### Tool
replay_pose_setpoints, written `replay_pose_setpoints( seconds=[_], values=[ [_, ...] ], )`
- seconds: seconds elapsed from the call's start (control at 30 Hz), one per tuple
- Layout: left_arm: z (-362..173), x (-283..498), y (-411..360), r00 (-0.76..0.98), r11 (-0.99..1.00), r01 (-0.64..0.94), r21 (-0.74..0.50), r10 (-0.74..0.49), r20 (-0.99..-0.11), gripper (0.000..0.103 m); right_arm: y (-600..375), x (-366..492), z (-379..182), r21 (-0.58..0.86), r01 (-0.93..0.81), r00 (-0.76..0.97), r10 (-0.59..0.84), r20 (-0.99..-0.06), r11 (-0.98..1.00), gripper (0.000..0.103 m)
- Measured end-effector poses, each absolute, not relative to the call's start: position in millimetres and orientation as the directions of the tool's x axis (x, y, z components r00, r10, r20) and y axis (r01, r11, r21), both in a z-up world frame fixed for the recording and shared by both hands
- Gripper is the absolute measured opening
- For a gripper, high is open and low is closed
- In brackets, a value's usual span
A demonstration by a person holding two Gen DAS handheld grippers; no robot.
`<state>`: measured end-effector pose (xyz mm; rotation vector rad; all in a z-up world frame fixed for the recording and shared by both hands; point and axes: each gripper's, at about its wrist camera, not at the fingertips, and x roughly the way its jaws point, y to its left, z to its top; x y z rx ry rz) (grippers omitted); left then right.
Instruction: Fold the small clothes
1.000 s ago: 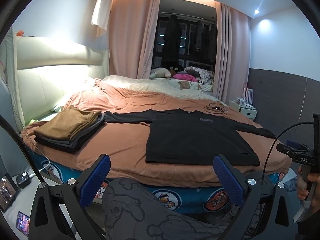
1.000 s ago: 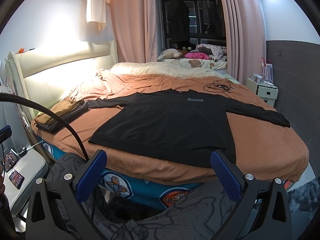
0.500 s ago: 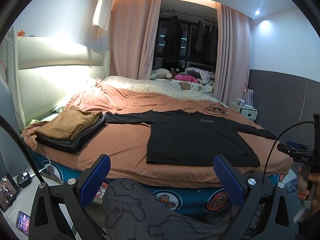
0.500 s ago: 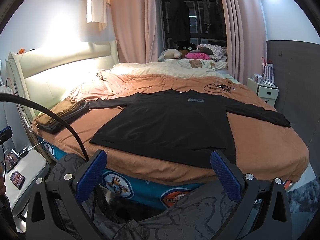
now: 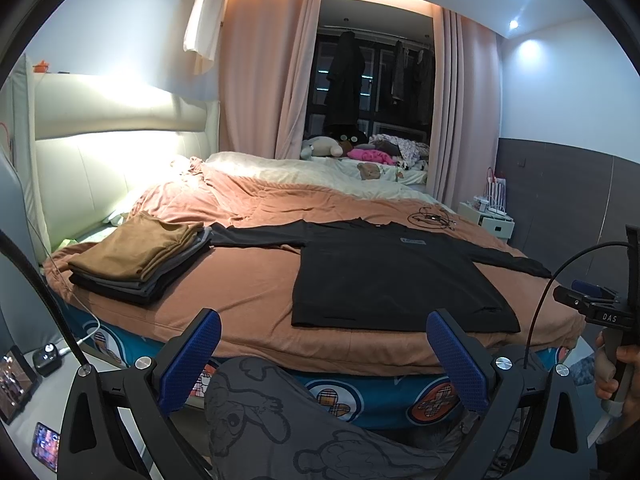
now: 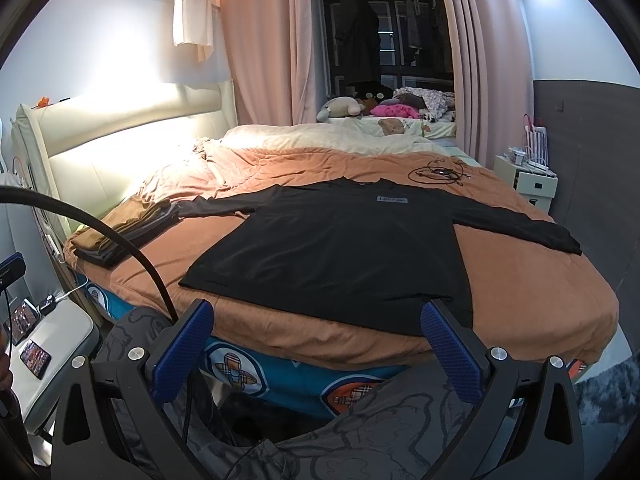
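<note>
We held the left gripper (image 5: 322, 354) and right gripper (image 6: 316, 348) spread wide and empty; the black shirt (image 6: 344, 248) lay flat mid-frame ahead, sleeves stretched left-right, hem nearest our right gripper.

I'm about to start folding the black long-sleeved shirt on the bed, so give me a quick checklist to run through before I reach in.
1. Black long-sleeved shirt spread flat, both sleeves out: ok.
2. Left gripper open and empty: ok.
3. Right gripper open and empty: ok.
4. Tangled black cable clear of the shirt: ok, it lies past the collar.
5. Stack of folded brown and grey clothes clear of the shirt: cannot tell, the near sleeve end reaches its edge.
6. Hem free of snags: cannot tell.
</note>
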<state>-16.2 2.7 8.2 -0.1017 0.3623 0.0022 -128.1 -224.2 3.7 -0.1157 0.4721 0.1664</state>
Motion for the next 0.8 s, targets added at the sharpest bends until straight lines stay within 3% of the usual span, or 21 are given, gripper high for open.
replay_pose_setpoints(
  seconds=[0.8],
  values=[
    [10, 10, 9, 0.93, 0.997, -0.02, -0.081, -0.011, -0.367, 0.103, -225, -105, 8, -0.051, -0.167, 0.877, 0.125, -0.464, 0.985, 0.103]
  ],
)
